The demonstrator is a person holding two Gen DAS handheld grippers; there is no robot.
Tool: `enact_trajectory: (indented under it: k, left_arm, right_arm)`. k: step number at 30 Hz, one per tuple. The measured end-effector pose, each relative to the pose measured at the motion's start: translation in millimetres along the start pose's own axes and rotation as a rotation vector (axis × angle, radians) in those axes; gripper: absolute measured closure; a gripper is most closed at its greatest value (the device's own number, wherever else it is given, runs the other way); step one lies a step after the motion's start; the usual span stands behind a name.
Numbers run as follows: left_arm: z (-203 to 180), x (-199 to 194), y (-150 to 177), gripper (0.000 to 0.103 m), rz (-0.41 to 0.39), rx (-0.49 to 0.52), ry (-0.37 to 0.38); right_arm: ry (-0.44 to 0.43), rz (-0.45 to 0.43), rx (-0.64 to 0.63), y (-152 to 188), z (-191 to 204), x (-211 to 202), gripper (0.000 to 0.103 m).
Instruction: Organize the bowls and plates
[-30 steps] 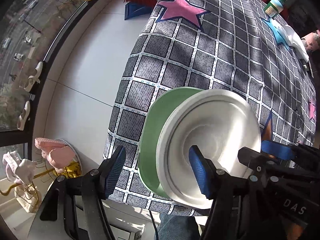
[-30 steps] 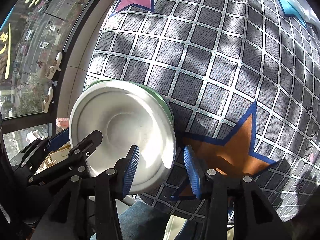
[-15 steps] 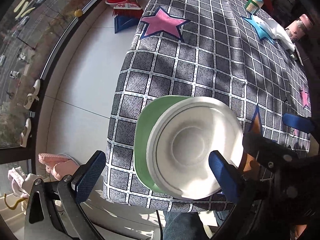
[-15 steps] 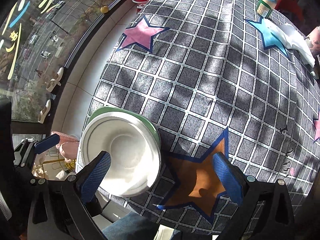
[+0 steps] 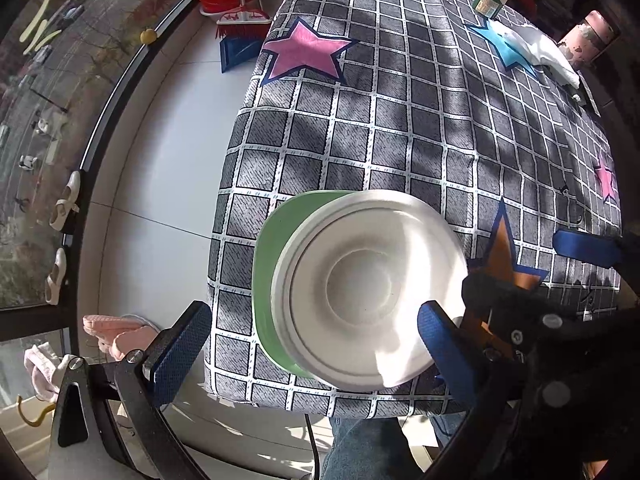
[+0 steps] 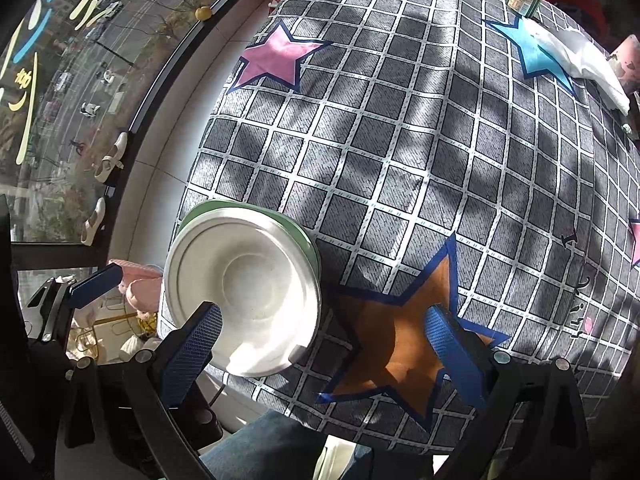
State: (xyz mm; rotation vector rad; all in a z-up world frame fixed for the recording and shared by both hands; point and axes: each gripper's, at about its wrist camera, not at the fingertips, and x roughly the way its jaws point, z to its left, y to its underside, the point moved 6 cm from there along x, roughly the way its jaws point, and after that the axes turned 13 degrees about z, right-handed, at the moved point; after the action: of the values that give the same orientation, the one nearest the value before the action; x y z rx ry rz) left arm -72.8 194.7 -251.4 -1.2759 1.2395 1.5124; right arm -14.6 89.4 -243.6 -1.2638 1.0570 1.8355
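The white plate (image 5: 368, 288) sits face-up on the green plate (image 5: 268, 264), same spot on the checked tablecloth (image 5: 400, 140) near its front corner as a second ago; both are round, so no real long axis. What changed is both grippers' jaws just opened up and lifted off. Now the left gripper (image 5: 312, 344) straddles the stack with fingers wide apart, touching nothing, while the right gripper (image 6: 324, 344) is spread just as wide, its left finger (image 6: 192, 348) over the white plate's near edge.

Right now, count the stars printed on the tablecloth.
4: pink star at the far left, blue star far right under the white cloth, orange star beside the stacked dishes, small pink star at the right edge. Others may be hidden.
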Motion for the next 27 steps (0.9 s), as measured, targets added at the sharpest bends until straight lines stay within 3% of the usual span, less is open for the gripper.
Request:
enact_trajectory:
  k: [27]
  left_arm:
    - [-16,5,0,0.0,0.027,-0.007,-0.049]
  right_arm:
    - [-0.027,0.031,-0.002,5,-8,7,0.001]
